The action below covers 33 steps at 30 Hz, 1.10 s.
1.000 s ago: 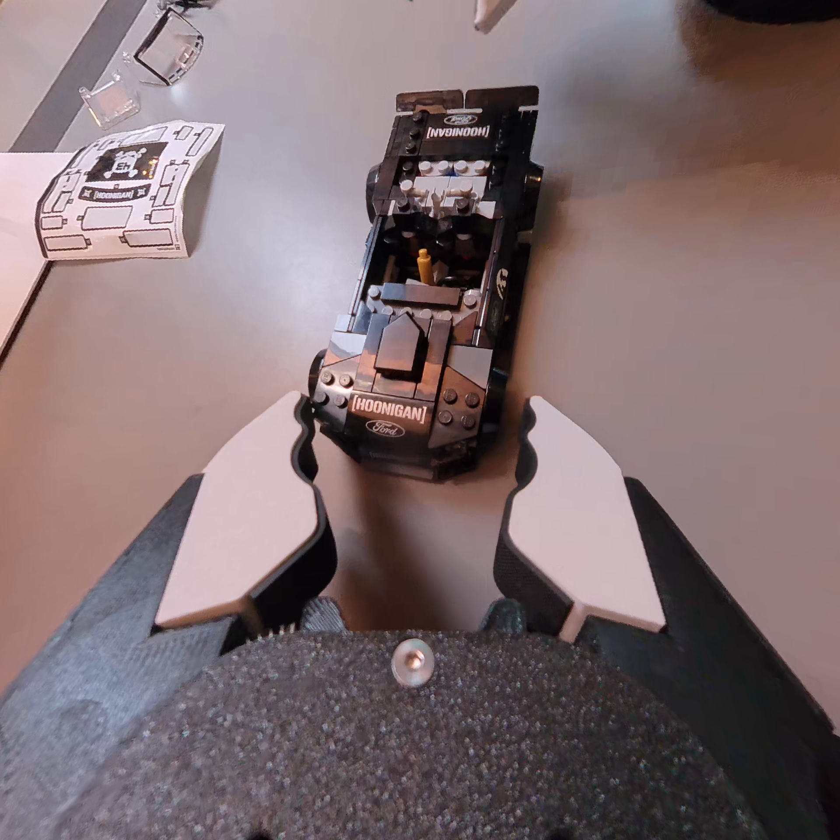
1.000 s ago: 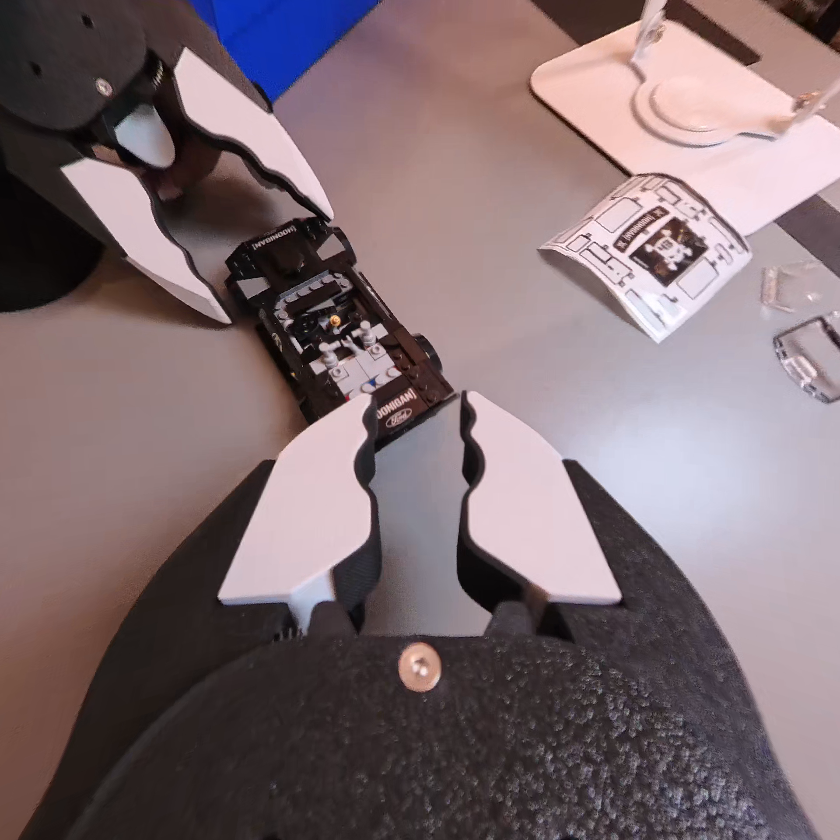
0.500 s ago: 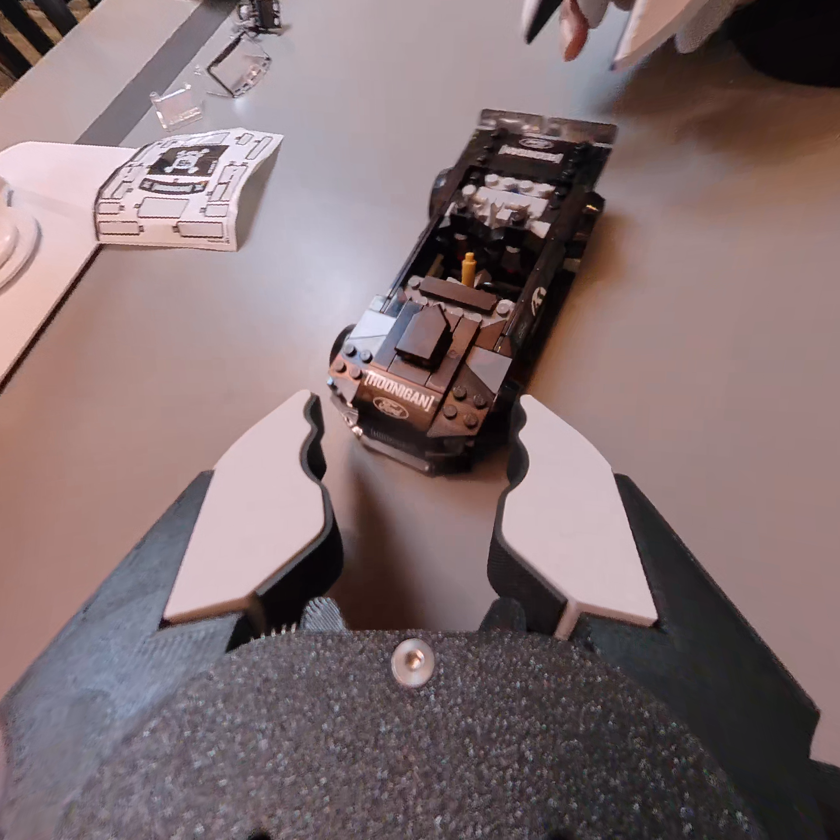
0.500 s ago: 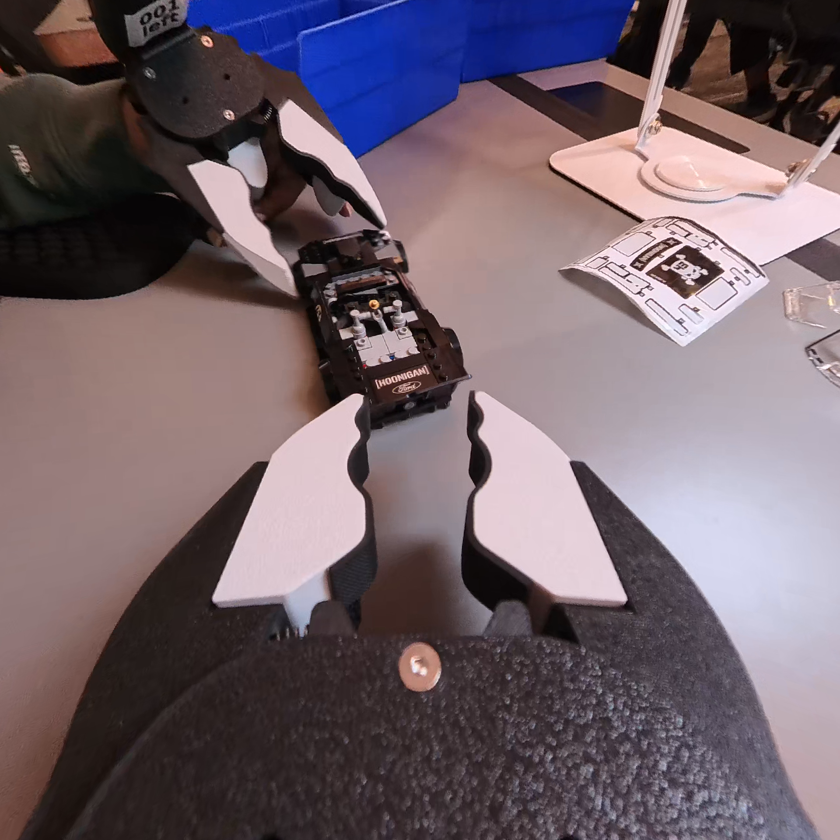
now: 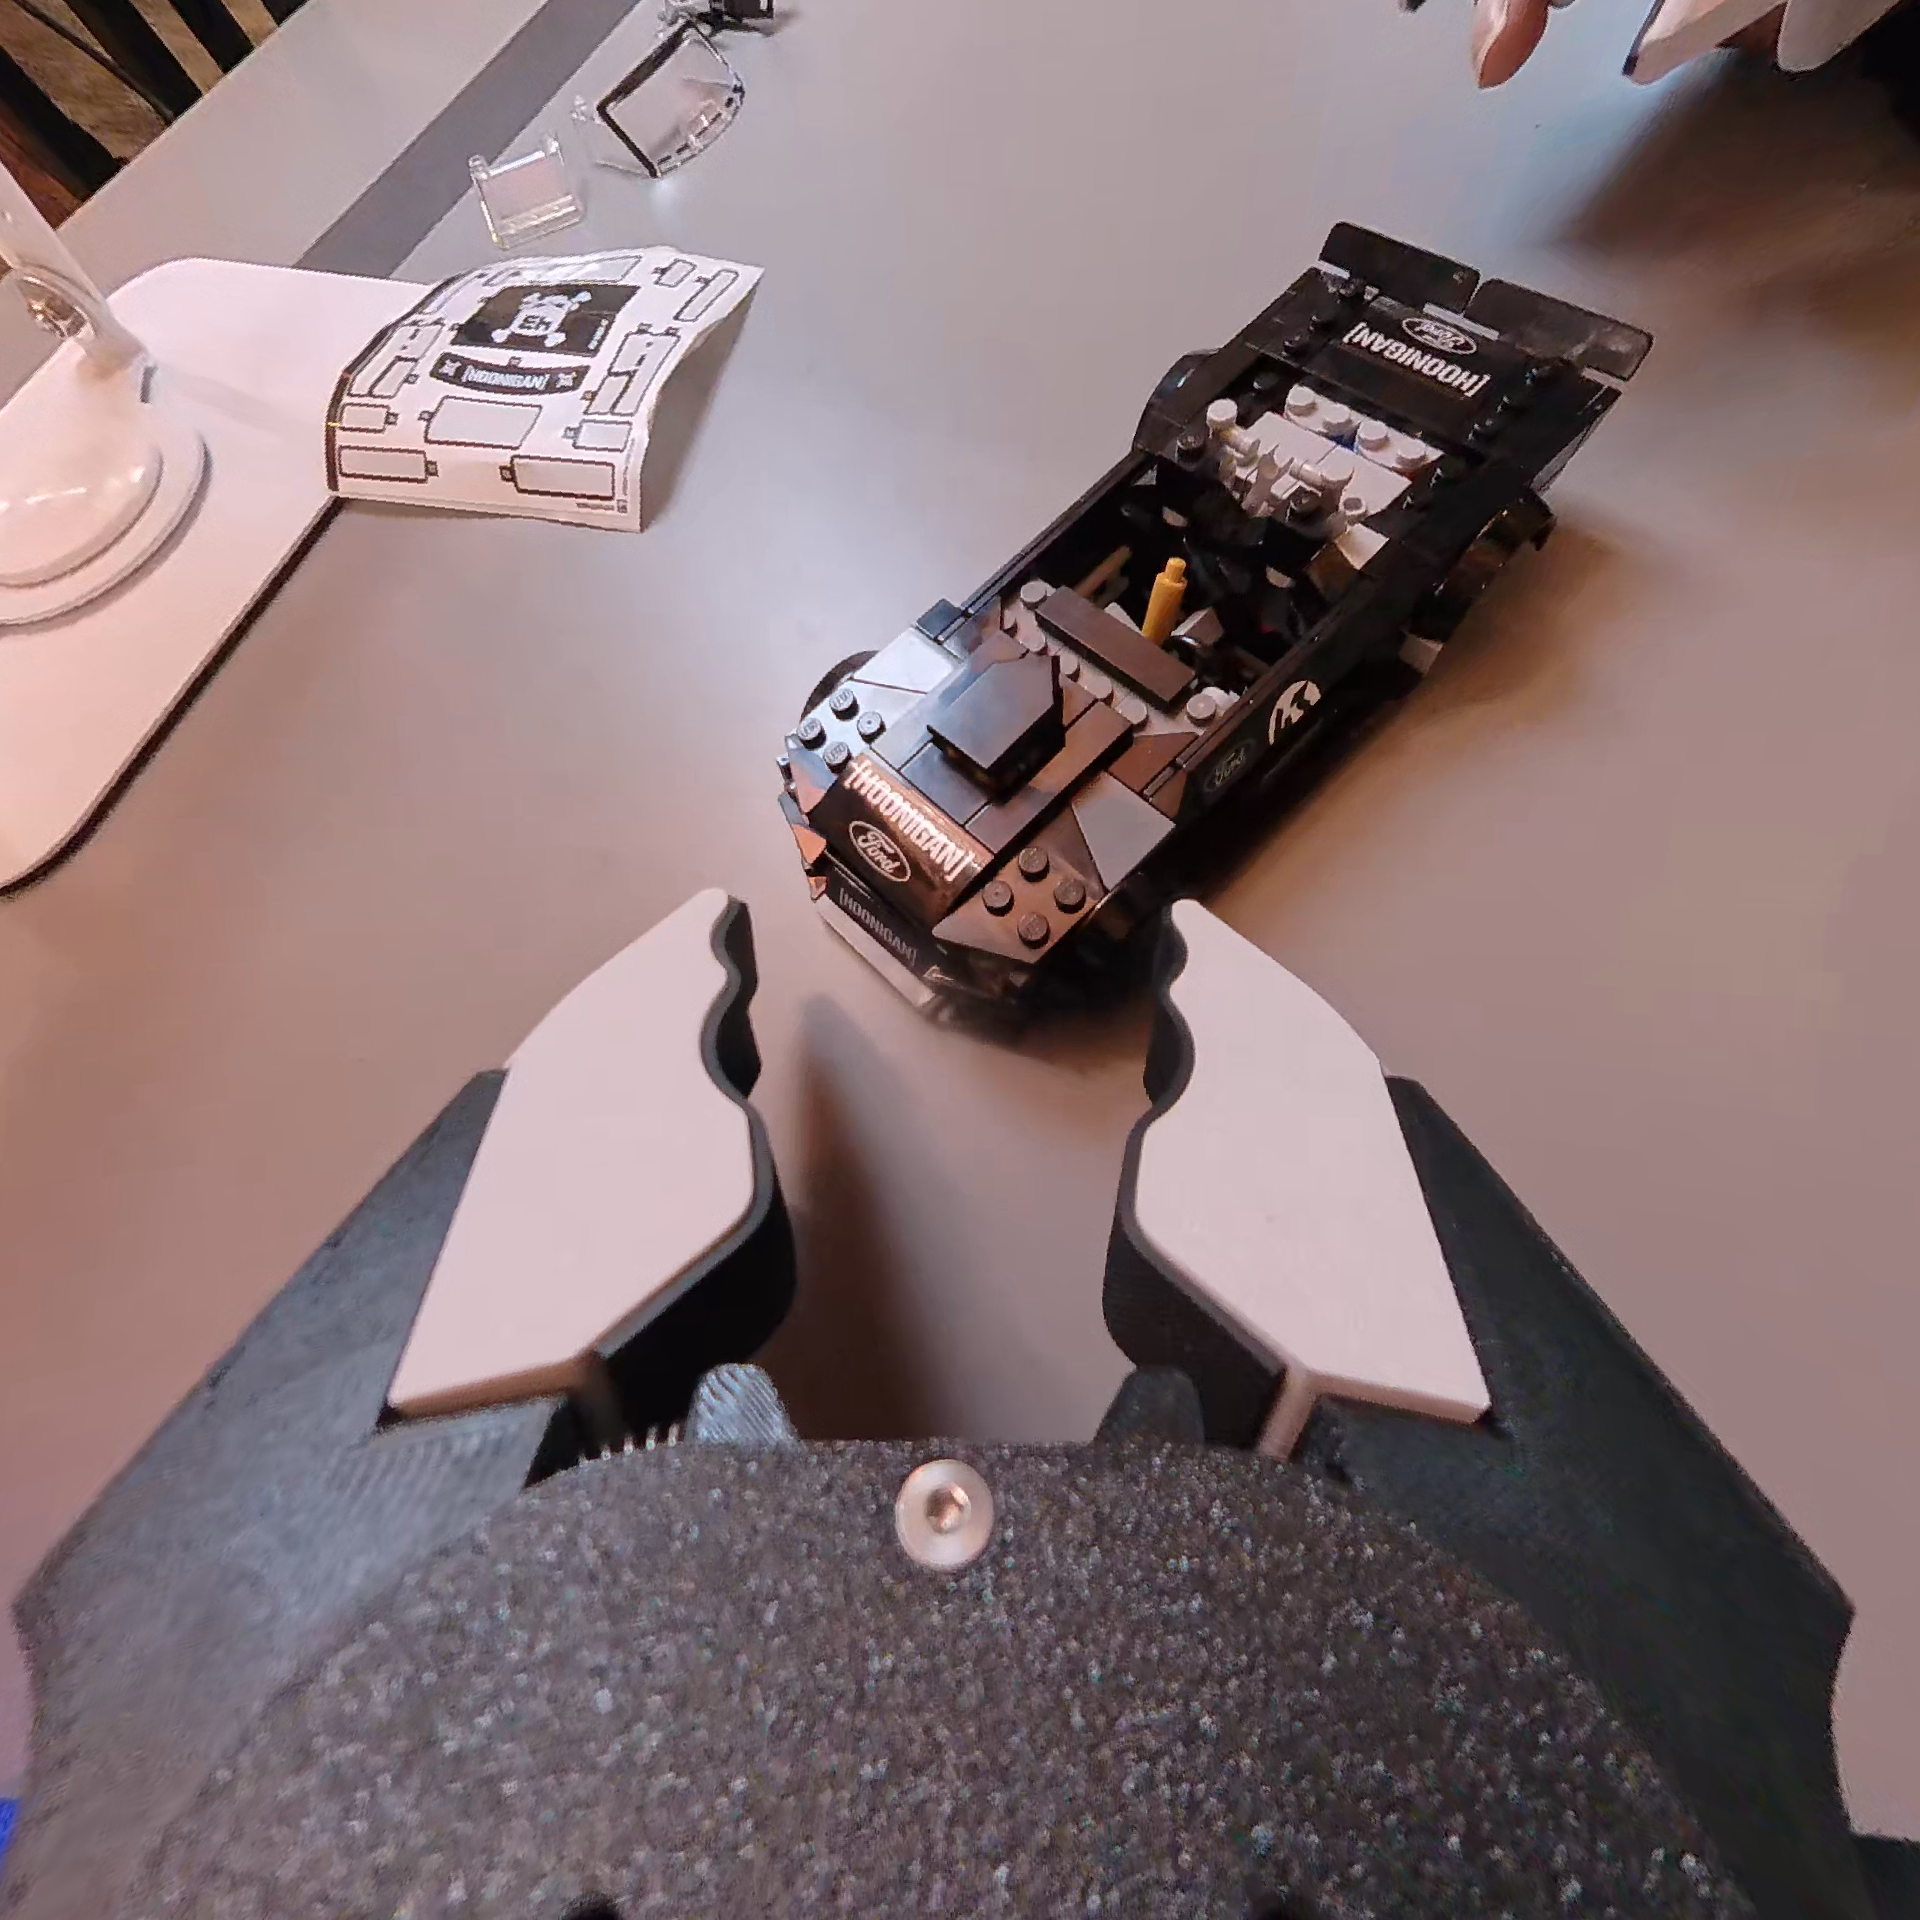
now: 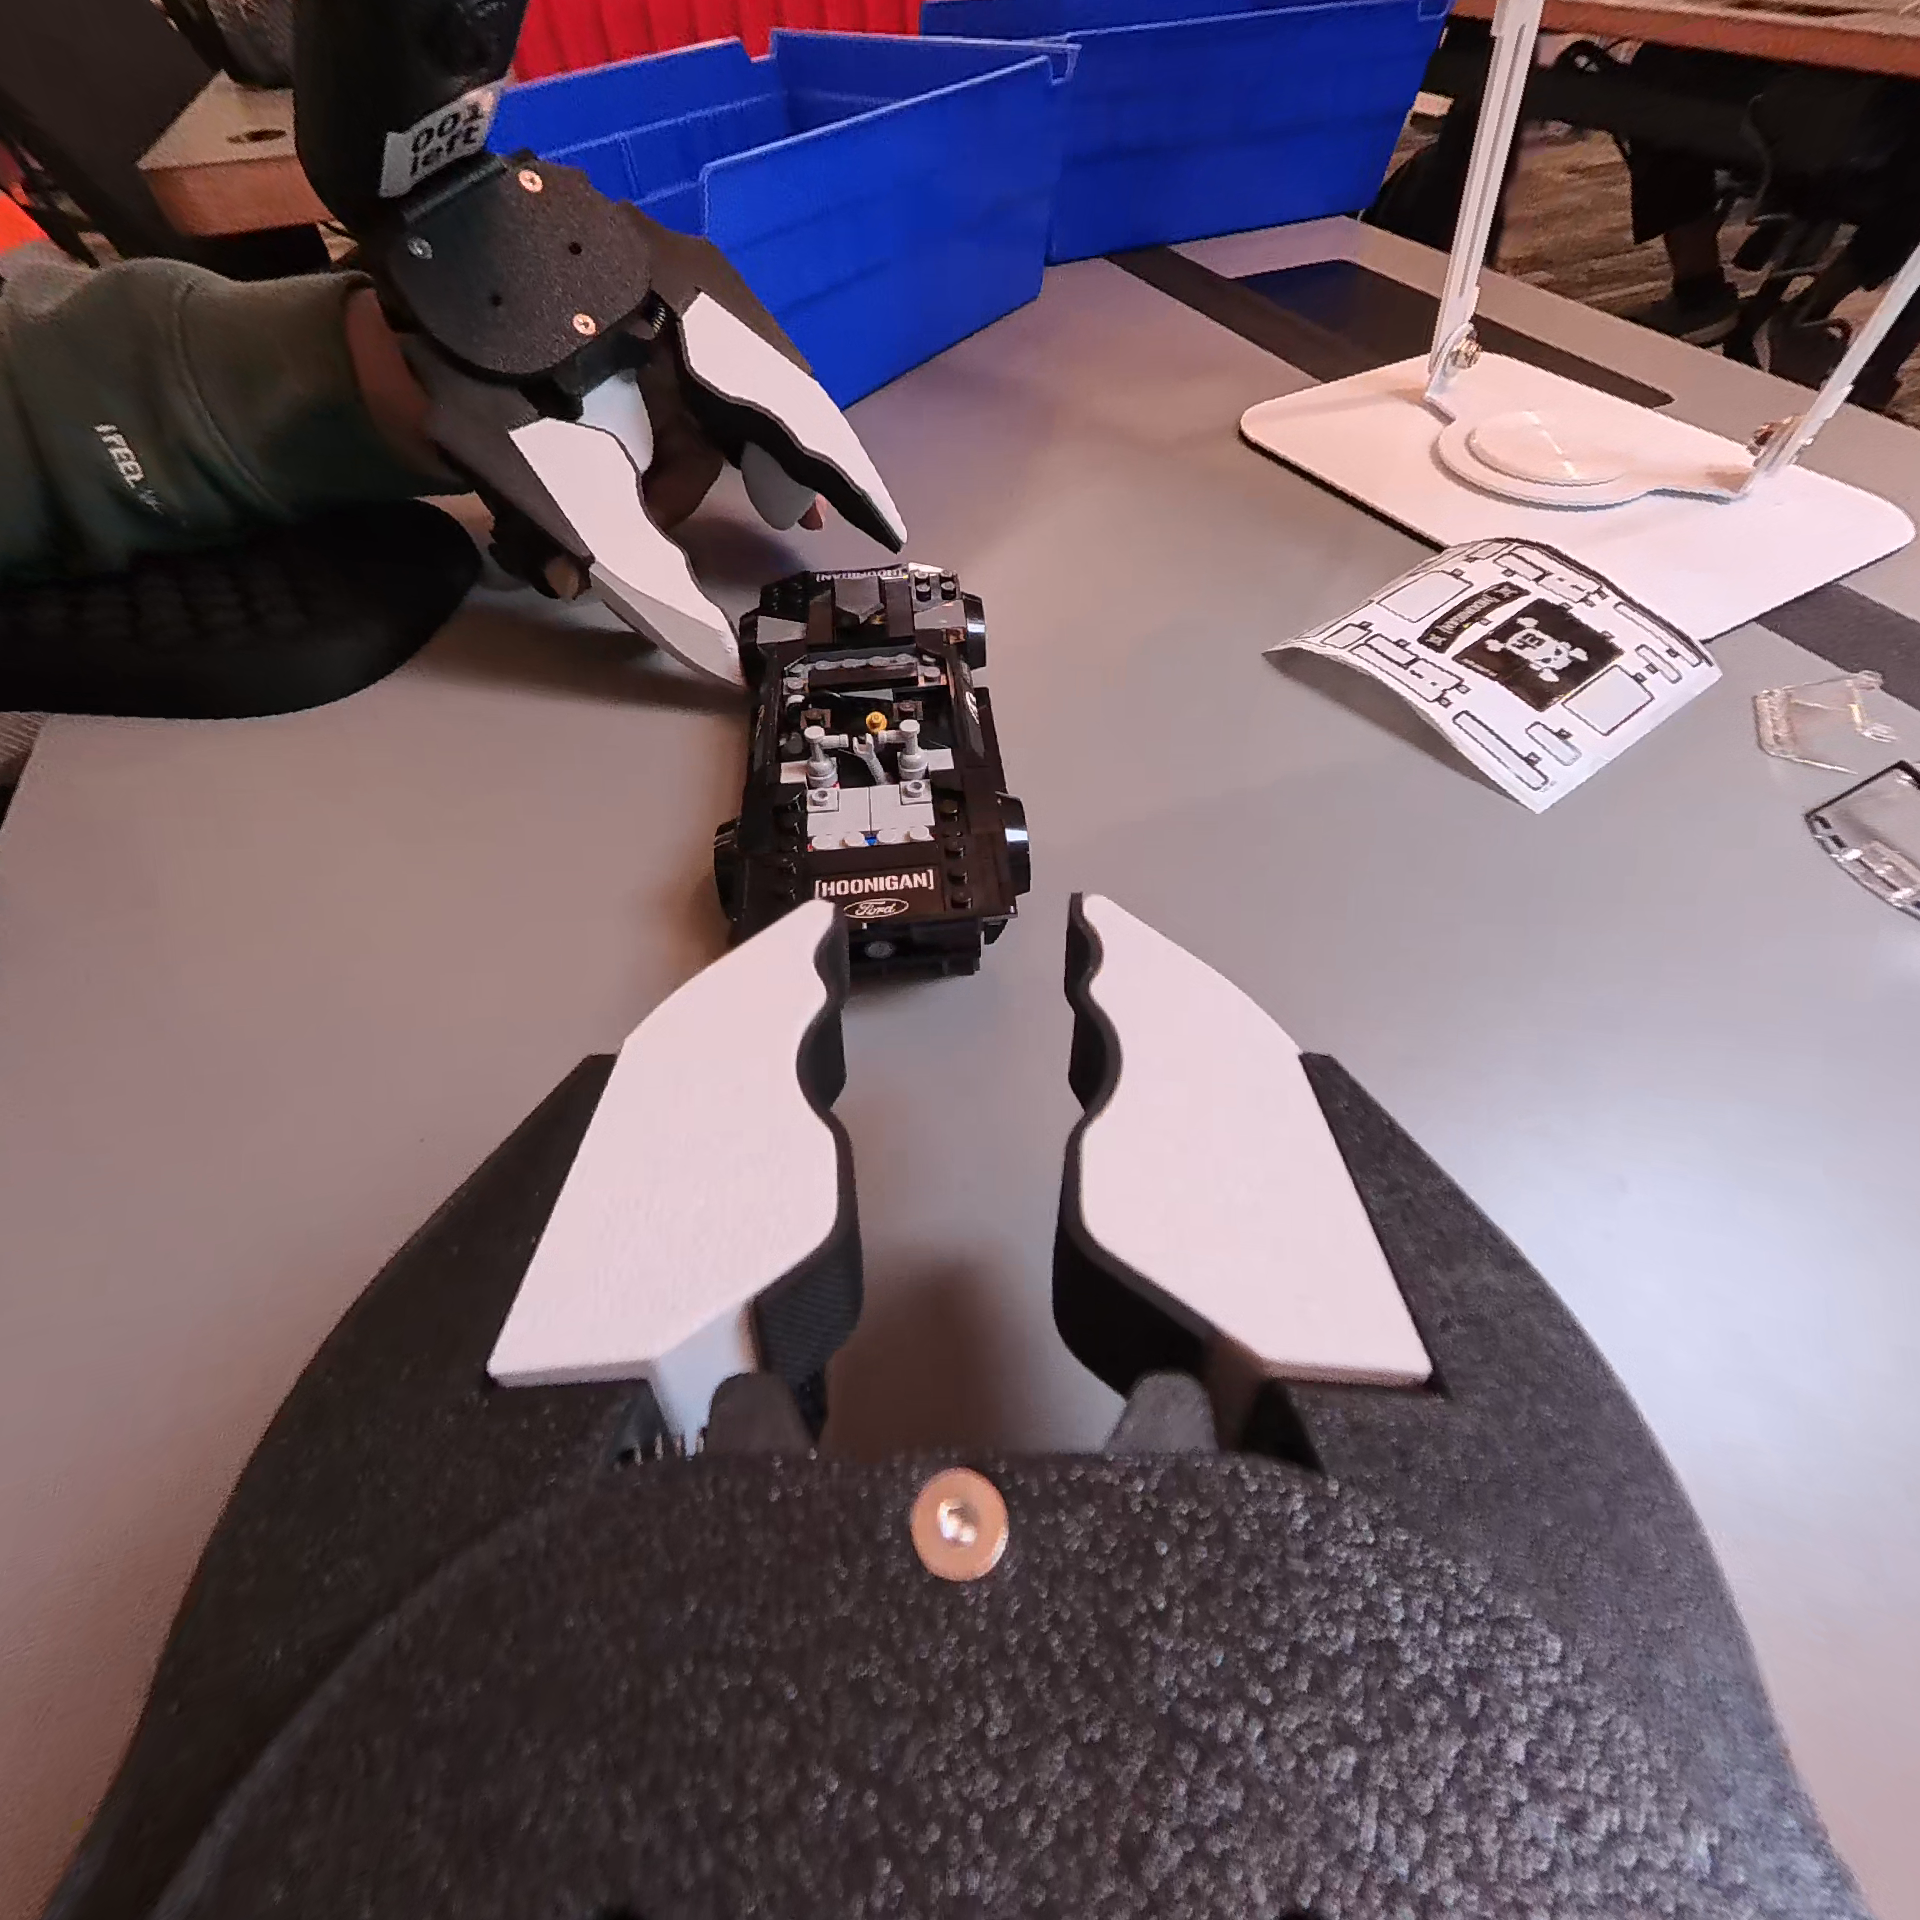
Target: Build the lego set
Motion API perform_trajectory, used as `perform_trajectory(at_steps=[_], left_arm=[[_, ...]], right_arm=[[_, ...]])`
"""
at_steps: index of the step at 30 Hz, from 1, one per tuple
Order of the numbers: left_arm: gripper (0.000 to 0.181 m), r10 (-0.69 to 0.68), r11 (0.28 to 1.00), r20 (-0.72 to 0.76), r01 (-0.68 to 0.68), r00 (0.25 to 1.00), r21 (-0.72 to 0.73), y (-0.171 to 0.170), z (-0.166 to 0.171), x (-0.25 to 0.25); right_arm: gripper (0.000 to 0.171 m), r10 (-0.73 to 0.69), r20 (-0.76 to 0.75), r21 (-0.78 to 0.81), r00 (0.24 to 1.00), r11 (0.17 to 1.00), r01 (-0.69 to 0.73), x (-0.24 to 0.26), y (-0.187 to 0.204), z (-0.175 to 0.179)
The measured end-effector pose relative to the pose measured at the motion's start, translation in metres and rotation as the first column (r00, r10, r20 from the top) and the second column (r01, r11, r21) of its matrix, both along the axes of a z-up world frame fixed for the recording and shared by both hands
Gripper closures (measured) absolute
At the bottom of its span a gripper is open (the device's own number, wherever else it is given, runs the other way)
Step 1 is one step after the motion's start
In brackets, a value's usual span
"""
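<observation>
A black roofless lego car (image 5: pixel 1195 644) stands on the grey table (image 5: pixel 520 779), with a yellow lever in the cockpit and grey bricks at its rear. A small black brick (image 5: pixel 1003 727) sits on the hood. My left gripper (image 5: pixel 951 925) is open and empty just in front of the car's nose, its right fingertip close to the front corner. My right gripper (image 6: pixel 951 920) is open and empty behind the car's (image 6: pixel 873 790) tail. The left gripper (image 6: pixel 810 603) also shows beyond the car there, held by a hand.
A curled sticker sheet (image 5: pixel 530 384) and clear windscreen pieces (image 5: pixel 675 114) lie at the left, beside a white stand base (image 5: pixel 125 520). Blue bins (image 6: pixel 883 177) stand at the table's far side. A black pad (image 6: pixel 208 623) lies under the person's sleeve. The gap from one gripper's tips to the other's is roughly 20 cm.
Both grippers have drawn back and tilted up from the car. In the left wrist view the car now points off to the right. The car stays on the table.
</observation>
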<state>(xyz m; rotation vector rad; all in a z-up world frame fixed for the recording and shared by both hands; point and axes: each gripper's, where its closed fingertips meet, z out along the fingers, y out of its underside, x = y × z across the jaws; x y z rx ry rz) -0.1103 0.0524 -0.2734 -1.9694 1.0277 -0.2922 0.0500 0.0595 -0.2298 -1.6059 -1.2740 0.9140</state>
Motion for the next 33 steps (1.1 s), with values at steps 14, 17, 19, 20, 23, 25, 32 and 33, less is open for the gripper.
perform_trajectory(at_steps=[14,17,19,20,23,25,32,33], left_arm=[[0.111,0.003,0.999,-0.021,-0.002,1.000,0.038,0.001,0.002,-0.002],[0.109,-0.024,1.000,-0.014,0.024,1.000,-0.001,-0.005,-0.002,0.000],[0.111,-0.035,0.999,-0.016,0.035,0.999,-0.004,-0.007,-0.002,0.001],[0.112,-0.037,0.999,-0.016,0.037,0.999,-0.005,-0.007,-0.002,0.002],[0.117,-0.045,0.999,-0.016,0.045,0.999,0.000,-0.007,-0.002,0.006],[0.120,-0.058,0.998,-0.018,0.058,0.998,-0.001,-0.009,-0.002,0.011],[0.120,-0.128,0.992,-0.051,0.128,0.990,0.000,-0.025,-0.003,0.024],[0.124,-0.146,0.989,-0.054,0.146,0.988,-0.003,-0.028,-0.003,0.026]], right_arm=[[0.130,0.010,0.026,0.033,1.000,0.999,-0.010,-0.002,-0.003,-0.003],[0.124,0.035,0.073,0.074,0.997,0.996,-0.040,-0.006,-0.009,-0.010],[0.118,0.042,0.096,0.087,0.995,0.995,-0.050,-0.009,-0.012,-0.013],[0.117,0.040,0.101,0.091,0.994,0.995,-0.049,-0.010,-0.012,-0.014],[0.116,0.028,0.086,0.094,0.996,0.995,-0.036,-0.014,-0.012,-0.011],[0.114,0.011,0.070,0.092,0.997,0.996,-0.017,-0.014,-0.010,-0.009],[0.109,-0.035,0.124,0.214,0.992,0.977,0.007,-0.017,-0.013,-0.009],[0.109,-0.033,0.140,0.235,0.990,0.972,-0.001,-0.019,-0.015,-0.011]])
